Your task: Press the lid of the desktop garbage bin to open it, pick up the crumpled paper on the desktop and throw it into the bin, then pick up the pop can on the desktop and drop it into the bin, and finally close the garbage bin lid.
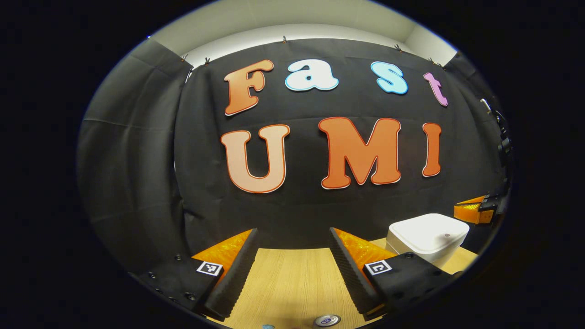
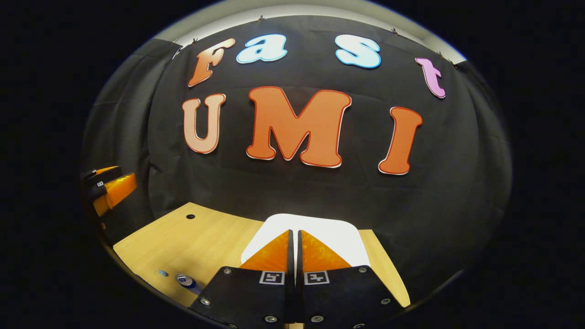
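Observation:
The white garbage bin (image 1: 427, 237) stands on the wooden table at the right of the left gripper view, lid down. My left gripper (image 1: 293, 232) is open above the table with nothing between its fingers. The pop can (image 1: 327, 321) stands upright just under it at the bottom edge. In the right gripper view my right gripper (image 2: 295, 232) is shut on nothing, its tips over the white bin lid (image 2: 340, 233); I cannot tell if they touch it. The pop can (image 2: 185, 279) shows at the lower left there.
A small blue object (image 2: 163, 273) lies beside the can. The table (image 2: 183, 242) has a small dark hole (image 2: 190, 216) near its far edge. Black cloth walls close the back and sides. Each gripper shows in the other's view: right gripper (image 1: 464, 208), left gripper (image 2: 114, 183).

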`<state>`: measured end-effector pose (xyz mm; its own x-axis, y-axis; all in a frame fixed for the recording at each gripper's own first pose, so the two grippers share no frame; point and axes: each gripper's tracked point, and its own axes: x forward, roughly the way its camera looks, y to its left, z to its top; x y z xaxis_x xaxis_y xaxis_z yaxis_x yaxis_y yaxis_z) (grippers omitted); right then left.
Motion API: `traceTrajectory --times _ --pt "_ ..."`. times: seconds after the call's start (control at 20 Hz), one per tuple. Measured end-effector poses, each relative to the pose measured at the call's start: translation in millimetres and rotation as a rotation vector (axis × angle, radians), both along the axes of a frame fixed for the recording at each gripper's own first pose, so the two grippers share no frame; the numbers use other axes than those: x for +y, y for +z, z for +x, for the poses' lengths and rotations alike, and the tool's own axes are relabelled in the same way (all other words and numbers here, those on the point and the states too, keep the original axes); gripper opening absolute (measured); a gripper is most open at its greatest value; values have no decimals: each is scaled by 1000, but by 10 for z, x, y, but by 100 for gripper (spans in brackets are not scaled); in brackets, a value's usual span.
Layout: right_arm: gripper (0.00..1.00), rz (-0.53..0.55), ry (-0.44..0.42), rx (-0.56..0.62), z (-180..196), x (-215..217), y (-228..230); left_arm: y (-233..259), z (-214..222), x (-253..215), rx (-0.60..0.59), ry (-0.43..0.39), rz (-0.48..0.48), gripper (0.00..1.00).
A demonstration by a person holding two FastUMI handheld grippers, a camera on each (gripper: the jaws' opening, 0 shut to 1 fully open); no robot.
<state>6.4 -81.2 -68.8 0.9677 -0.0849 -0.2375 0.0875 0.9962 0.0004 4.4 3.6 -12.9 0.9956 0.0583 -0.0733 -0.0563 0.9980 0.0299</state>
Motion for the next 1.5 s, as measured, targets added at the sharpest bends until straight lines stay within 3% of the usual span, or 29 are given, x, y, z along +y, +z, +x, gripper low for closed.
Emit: traceTrajectory --times 0.3,0.65,1.05,1.35,1.4,1.5 --pt "1 7 -3 92 53 -128 -258 -26 4 18 9 31 8 98" --pt "1 44 63 200 72 -107 -566 -125 -76 -75 31 74 -4 98" --pt "1 13 124 282 76 -76 -691 -248 -67 -221 60 106 -20 98" --pt "1 -37 135 263 83 -76 -662 -250 -194 -253 55 131 -16 98" --pt "6 -50 124 252 80 -104 -656 -268 -249 -239 53 140 -13 98" --pt "1 -90 109 220 81 -111 -587 -291 -299 -152 51 151 0 97"
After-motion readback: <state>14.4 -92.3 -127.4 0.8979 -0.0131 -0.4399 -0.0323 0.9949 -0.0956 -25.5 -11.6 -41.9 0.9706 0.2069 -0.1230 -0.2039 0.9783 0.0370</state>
